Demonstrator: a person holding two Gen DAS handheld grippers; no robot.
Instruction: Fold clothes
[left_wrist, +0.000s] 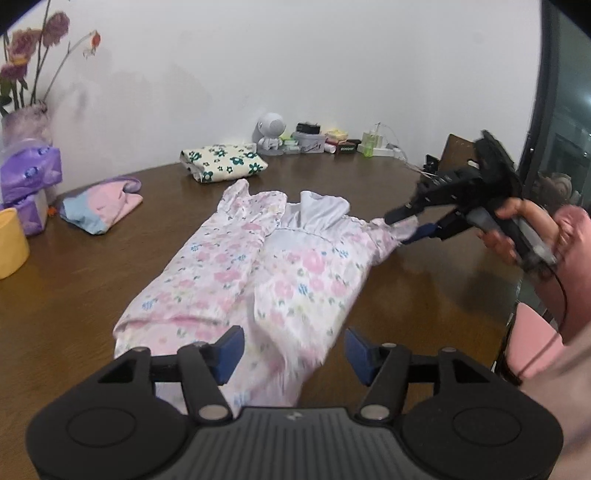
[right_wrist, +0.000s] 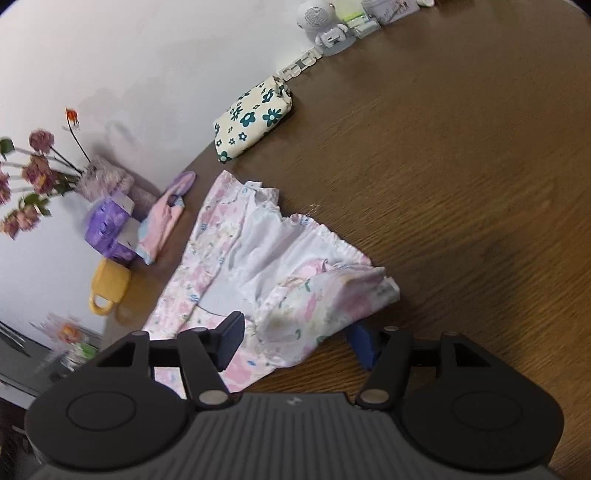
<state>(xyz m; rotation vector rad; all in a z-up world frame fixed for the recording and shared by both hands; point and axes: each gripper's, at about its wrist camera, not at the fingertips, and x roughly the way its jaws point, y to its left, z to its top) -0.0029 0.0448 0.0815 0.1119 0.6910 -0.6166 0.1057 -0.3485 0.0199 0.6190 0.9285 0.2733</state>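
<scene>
Your left tool stands open just above the near hem of the dress, with the floral cloth lying loose between its blue pads and neither pad pressing on it. The dress lies spread on the brown table, one side folded over the middle, its white lining showing near the neck.

Your right tool is open too. It sits at the dress's right sleeve, and the bunched cloth drapes across the gap between the pads; whether it touches them is not clear. In the left wrist view your right hand holds that tool at the far right edge of the dress.

Farther back lie a folded pink and blue garment and a folded cream cloth with green flowers, well apart from both tools.
</scene>
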